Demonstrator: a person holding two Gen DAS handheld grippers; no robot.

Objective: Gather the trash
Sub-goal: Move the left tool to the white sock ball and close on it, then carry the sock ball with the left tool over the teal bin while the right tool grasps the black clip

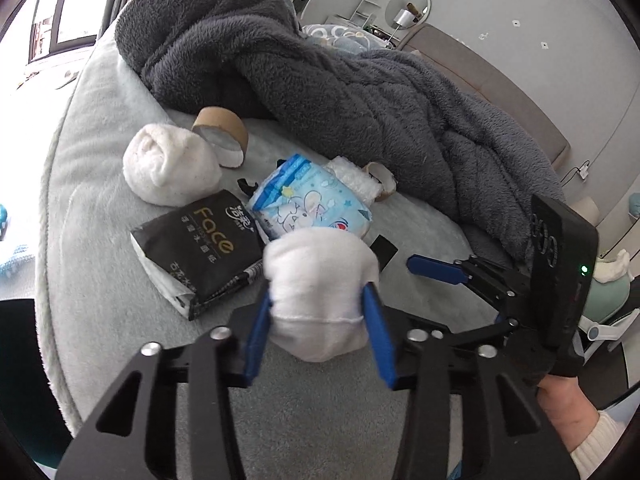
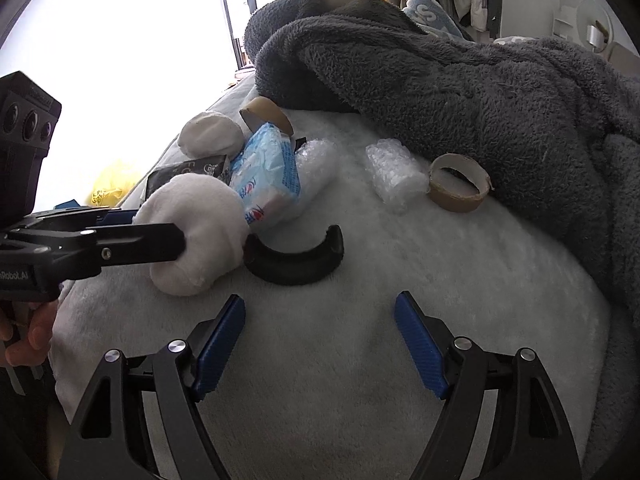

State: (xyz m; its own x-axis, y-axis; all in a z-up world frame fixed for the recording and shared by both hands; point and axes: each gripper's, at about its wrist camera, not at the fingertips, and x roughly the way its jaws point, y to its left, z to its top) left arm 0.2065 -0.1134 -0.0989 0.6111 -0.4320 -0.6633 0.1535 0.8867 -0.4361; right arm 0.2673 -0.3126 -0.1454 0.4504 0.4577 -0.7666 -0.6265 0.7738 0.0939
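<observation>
My left gripper (image 1: 318, 300) is shut on a rolled white sock ball (image 1: 320, 272), its blue pads pressing both sides, low over the pale plush bed (image 2: 360, 380). From the right wrist view the same sock ball (image 2: 200, 232) shows at the left in the left gripper (image 2: 160, 236). My right gripper (image 2: 320, 298) stands open over bare bed, nothing between its fingers, just short of a black curved piece (image 2: 294, 264). Beyond lie a blue tissue pack (image 1: 316, 204), a black "Face" pack (image 1: 200, 244), bubble wrap (image 2: 396, 176) and cardboard tape cores (image 2: 460, 188).
A second white sock ball (image 1: 168, 168) and another tape core (image 1: 222, 136) lie further back. A dark grey fleece blanket (image 1: 320, 72) is heaped along the far and right side of the bed. A yellow bag (image 2: 108, 188) sits beyond the bed's left edge.
</observation>
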